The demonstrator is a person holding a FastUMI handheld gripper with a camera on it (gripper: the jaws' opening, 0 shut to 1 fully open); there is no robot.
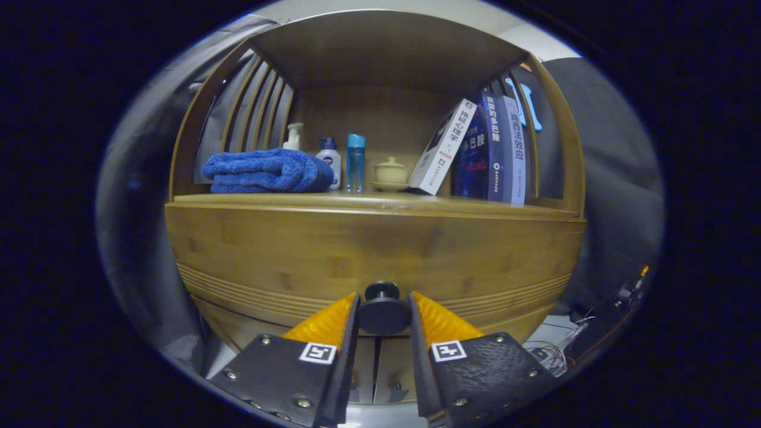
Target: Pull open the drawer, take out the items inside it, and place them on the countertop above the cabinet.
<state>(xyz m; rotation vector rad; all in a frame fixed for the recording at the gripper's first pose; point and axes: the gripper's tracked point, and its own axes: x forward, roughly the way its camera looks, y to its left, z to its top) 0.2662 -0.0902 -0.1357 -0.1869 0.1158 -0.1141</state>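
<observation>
A wooden cabinet fills the scene, with its drawer front [374, 255] right before me and closed. A round dark knob [383, 309] sticks out of the drawer's lower middle. My gripper [383, 312] has both fingers pressed against the sides of that knob, so it is shut on it. Above the drawer runs the countertop [380, 205], the floor of an open shelf niche. What lies inside the drawer is hidden.
On the countertop lie a folded blue towel [267, 171], a pump bottle [293, 137], a white bottle [329, 157], a blue bottle [355, 161], a small lidded cup [390, 172] and leaning books [475, 148]. Cables [565, 351] lie on the floor beside the cabinet.
</observation>
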